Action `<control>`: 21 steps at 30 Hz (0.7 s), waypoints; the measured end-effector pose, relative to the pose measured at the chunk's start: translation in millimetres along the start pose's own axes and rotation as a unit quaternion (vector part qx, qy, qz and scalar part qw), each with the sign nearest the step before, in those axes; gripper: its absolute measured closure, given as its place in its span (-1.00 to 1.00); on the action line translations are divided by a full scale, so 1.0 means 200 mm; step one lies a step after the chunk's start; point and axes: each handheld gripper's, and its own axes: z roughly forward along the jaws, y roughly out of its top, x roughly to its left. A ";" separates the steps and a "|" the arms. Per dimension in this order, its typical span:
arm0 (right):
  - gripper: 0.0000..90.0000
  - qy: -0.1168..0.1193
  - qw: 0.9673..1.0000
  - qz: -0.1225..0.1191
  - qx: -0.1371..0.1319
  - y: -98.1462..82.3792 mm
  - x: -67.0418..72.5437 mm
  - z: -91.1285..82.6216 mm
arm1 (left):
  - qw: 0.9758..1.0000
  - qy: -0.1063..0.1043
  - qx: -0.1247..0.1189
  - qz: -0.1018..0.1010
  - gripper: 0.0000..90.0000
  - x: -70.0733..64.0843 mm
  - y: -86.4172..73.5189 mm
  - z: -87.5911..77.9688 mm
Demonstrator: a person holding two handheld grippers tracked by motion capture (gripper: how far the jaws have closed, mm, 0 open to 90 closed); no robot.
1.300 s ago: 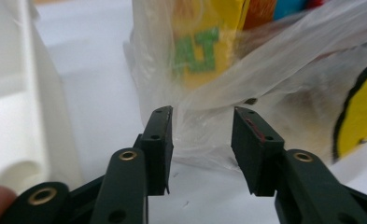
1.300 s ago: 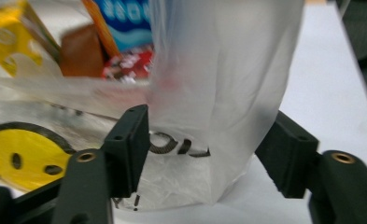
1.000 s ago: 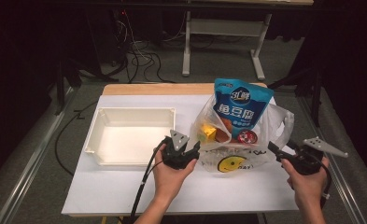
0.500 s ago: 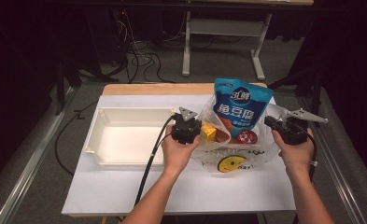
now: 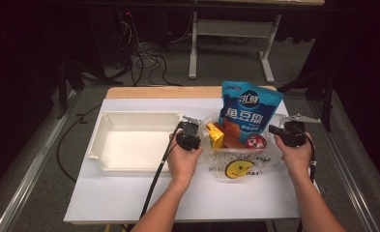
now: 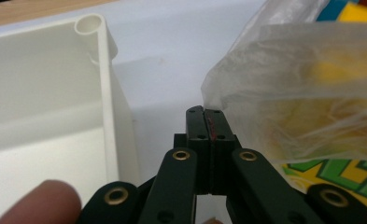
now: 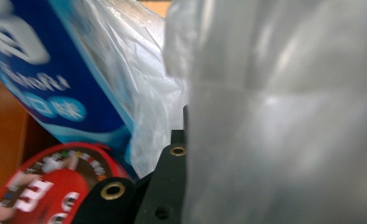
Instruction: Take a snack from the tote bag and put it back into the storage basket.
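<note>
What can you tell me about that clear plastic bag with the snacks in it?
The plastic bag is thin, crinkly and see-through, printed with a yellow smiley face. It lies on the white table, right of the white tray, mouth open. A tall blue snack pouch, a yellow box and a red round pack sit inside.

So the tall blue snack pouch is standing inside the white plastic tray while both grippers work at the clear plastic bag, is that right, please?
Not quite: the tall blue snack pouch stands inside the clear plastic bag, not in the white plastic tray, which lies empty. The high view shows this. The left gripper and right gripper are indeed at the bag.
</note>
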 end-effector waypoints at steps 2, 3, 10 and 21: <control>1.00 0.015 1.000 0.007 0.008 -0.01 -0.01 0.02 | 1.000 0.013 0.007 0.016 1.00 -0.04 -0.01 0.01; 1.00 0.019 1.000 0.008 0.010 -0.02 -0.02 0.03 | 1.000 0.007 0.014 0.014 1.00 -0.07 -0.02 0.02; 1.00 0.033 0.999 0.005 0.026 -0.07 -0.04 0.08 | 1.000 0.011 -0.002 -0.014 1.00 -0.15 -0.12 0.07; 1.00 0.024 0.998 0.009 0.055 -0.21 -0.08 0.15 | 0.999 0.025 -0.024 -0.011 1.00 -0.20 -0.26 0.11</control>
